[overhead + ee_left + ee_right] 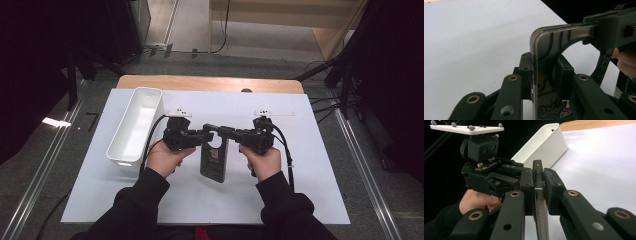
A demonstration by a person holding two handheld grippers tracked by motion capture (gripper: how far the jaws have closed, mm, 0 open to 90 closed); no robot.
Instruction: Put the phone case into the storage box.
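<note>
Held just above the white worktop, the flat dark smoky-plastic case with a round cut-out looks light, stiff and slick, so both the left gripper and the right gripper, jaws clamped on its top edge, suit it.

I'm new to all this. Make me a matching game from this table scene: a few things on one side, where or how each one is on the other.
Things:
1. dark flat phone case with a round cut-out
2. long white plastic bin
3. left gripper
4. white sheet covering the table

Places or states:
A. lying under everything
B. held by both grippers at its top end
C. standing at the left, apart from the hands
D. jaws shut on the case's top left corner

Pairs: 1-B, 2-C, 3-D, 4-A
</note>
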